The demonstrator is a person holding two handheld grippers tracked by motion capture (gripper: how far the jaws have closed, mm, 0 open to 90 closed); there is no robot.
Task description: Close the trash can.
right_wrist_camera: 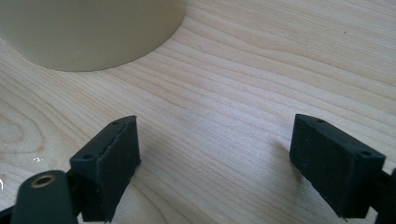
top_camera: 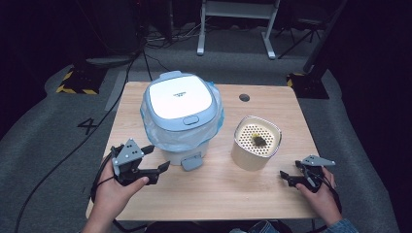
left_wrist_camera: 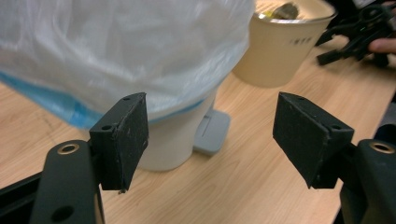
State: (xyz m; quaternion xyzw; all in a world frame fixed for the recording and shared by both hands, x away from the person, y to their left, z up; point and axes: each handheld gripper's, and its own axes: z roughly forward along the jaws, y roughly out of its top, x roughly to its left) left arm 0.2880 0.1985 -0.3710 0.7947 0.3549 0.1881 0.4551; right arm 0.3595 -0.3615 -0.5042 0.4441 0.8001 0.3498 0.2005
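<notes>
we hold both grippers apart from everything, so the work looks barely begun; the left gripper (top_camera: 158,158) hangs with its jaws spread wide and nothing between them, just in front of the lidded bin (top_camera: 180,99) with its plastic liner (left_wrist_camera: 140,51) draped over the rim; the bin's grey pedal (top_camera: 191,161) lies near that gripper; the right gripper (top_camera: 287,176) is likewise released and bare, low over the desk (right_wrist_camera: 243,84) beside the cream strainer cup (top_camera: 256,142), which has a dark scrap (top_camera: 259,141) on its perforated top; we judge the lid unopened, the scrap untipped; all of that is left.
</notes>
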